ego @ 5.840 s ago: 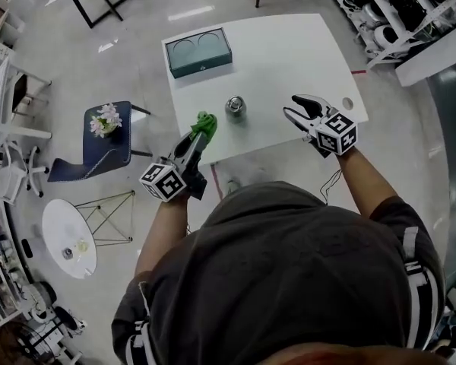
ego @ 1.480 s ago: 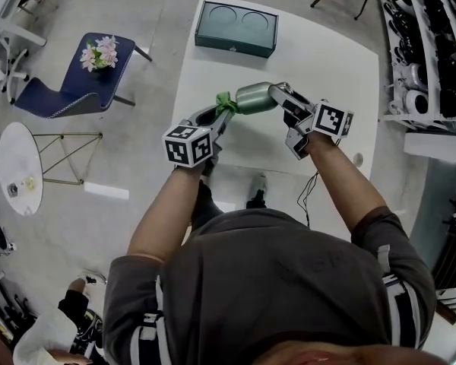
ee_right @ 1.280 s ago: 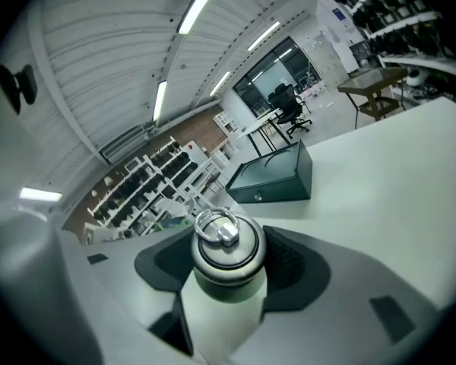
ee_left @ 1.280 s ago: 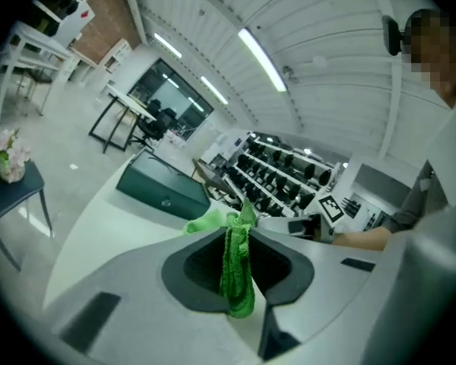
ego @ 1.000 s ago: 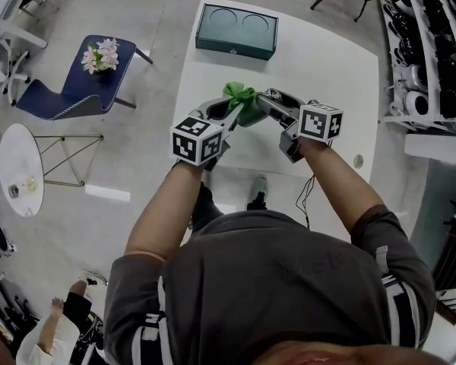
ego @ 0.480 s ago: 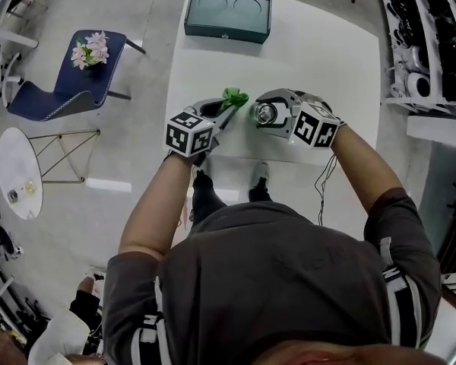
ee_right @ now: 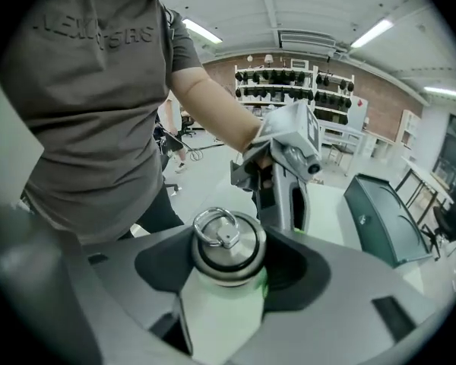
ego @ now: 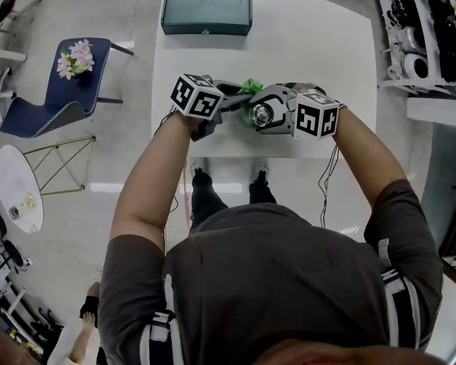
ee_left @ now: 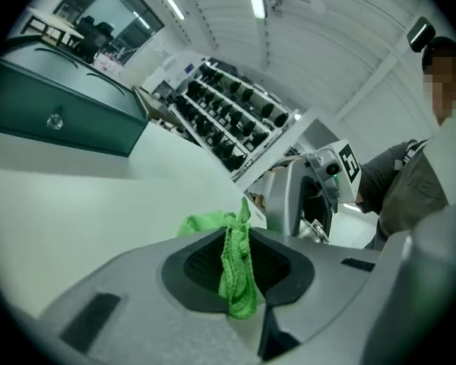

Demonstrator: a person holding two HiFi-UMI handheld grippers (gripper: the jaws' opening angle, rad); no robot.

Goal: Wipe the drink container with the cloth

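Bottle (ee_right: 222,299): long axis along the jaws, ringed cap (ee_right: 228,242) toward the person, over table (ego: 327,59) near edge.
R gripper (ego: 267,114): clamped on bottle.
L gripper (ee_left: 239,238): pinching cloth (ee_left: 235,272), prob. touching bottle.

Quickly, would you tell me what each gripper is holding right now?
Left gripper: shut on the green cloth.
Right gripper: shut on the drink container.

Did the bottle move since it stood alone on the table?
Yes. The right gripper now holds the bottle, farther from the green box, nearer the table's front edge.
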